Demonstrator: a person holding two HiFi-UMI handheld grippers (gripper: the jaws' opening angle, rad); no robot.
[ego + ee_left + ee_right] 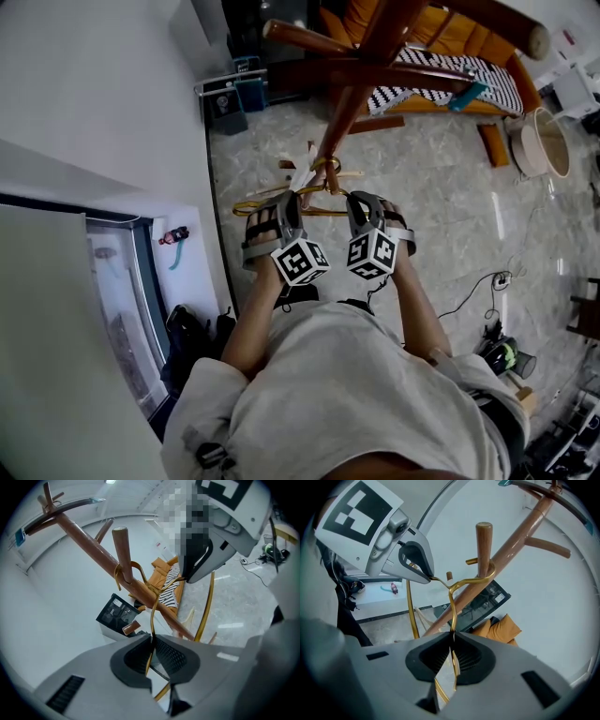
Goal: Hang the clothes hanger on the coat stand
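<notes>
We clamp the thin gold wire of the clothes hanger [451, 603] in both sets of pads, left gripper [151, 641] and right gripper [452, 639] side by side, close in front of us. Just beyond the jaws, the hanger's hook [480, 581] loops round an upright wooden peg [483, 543] of the coat stand [524, 527]. Farther off, an orange sofa [459, 39] with a striped cushion [504, 82] stands on the marble floor [441, 216].

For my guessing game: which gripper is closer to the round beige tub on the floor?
Right. The right gripper is left of the round beige tub; the left gripper is farther left.
</notes>
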